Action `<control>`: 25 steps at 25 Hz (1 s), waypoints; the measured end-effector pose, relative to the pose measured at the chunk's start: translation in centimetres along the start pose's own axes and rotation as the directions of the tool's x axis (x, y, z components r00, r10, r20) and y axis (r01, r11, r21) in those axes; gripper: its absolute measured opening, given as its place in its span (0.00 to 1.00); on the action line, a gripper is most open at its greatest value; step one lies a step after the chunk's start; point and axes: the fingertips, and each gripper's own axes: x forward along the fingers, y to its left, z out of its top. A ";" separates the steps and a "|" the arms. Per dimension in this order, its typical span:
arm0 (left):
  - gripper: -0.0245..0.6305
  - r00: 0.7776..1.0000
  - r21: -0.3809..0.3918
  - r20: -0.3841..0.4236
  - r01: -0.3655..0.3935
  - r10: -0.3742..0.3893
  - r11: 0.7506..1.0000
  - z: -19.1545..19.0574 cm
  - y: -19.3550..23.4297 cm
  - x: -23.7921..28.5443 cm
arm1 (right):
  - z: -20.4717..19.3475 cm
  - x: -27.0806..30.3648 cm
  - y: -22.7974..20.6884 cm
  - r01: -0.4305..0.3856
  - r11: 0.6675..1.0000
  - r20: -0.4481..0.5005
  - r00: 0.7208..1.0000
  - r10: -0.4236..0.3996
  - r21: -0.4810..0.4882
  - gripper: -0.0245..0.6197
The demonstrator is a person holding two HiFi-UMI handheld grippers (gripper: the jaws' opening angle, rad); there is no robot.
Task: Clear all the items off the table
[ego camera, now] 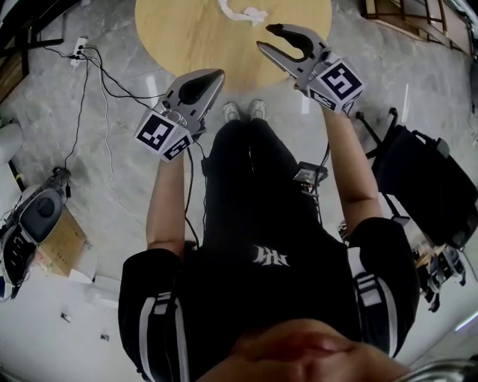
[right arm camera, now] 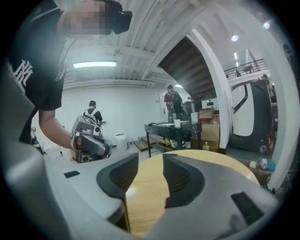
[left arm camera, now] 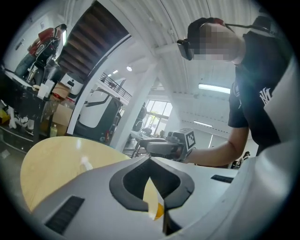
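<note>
A round wooden table (ego camera: 179, 37) stands in front of the person. A crumpled white item (ego camera: 243, 13) lies on it near the far side; in the left gripper view it is a small white shape (left arm camera: 86, 163) on the tabletop (left arm camera: 56, 164). My left gripper (ego camera: 218, 74) hovers at the table's near edge, shut and empty, its jaw tips meeting (left arm camera: 150, 159). My right gripper (ego camera: 264, 37) is over the table just short of the white item, open, with only bare tabletop (right arm camera: 145, 197) between the jaws (right arm camera: 151, 161).
A power strip with cables (ego camera: 78, 48) lies on the floor at left. A cardboard box and shoes (ego camera: 37, 224) sit lower left. A black chair (ego camera: 426, 179) stands at right. A dark workbench (right arm camera: 171, 126) and people are beyond the table.
</note>
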 end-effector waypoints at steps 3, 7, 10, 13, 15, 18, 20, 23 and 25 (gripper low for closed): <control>0.06 0.997 0.063 -0.010 -0.070 0.070 0.996 -2.5 3.1 1.1 | -2.7 2.1 -2.3 -0.027 1.000 -0.004 1.000 0.027 0.008 0.39; 0.06 0.995 0.069 0.009 -0.103 0.103 0.992 -4.5 6.0 2.5 | -6.1 5.2 -4.0 -0.070 0.996 -0.058 0.996 0.067 -0.060 0.49; 0.06 0.995 0.114 0.028 -0.103 0.100 0.988 -5.2 7.0 3.7 | -8.4 7.7 -5.5 -0.084 0.985 -0.104 0.992 0.069 -0.151 0.49; 0.06 0.994 0.167 0.032 -0.108 0.104 0.980 -6.4 7.9 4.0 | -10.6 9.6 -7.2 -0.076 0.977 -0.184 0.982 0.039 -0.201 0.58; 0.06 0.994 0.159 0.031 -0.106 0.103 0.981 -7.1 8.3 4.0 | -12.1 10.3 -8.1 -0.070 0.975 -0.255 0.967 0.013 -0.213 0.58; 0.06 0.995 0.155 0.033 -0.101 0.097 0.983 -7.7 8.2 3.8 | -14.2 10.5 -8.8 -0.064 0.977 -0.353 0.936 -0.013 -0.205 0.58; 0.06 0.995 0.164 0.042 -0.099 0.093 0.981 -7.9 8.0 3.5 | -15.0 10.4 -9.0 -0.067 0.977 -0.384 0.923 -0.016 -0.202 0.58; 0.06 0.994 0.167 0.054 -0.105 0.097 0.980 -8.0 8.1 3.1 | -15.3 10.3 -9.1 -0.063 0.973 -0.404 0.914 -0.032 -0.220 0.54; 0.06 0.994 0.168 0.057 -0.106 0.098 0.980 -7.9 8.2 3.0 | -15.6 10.2 -9.2 -0.061 0.974 -0.421 0.906 -0.038 -0.219 0.47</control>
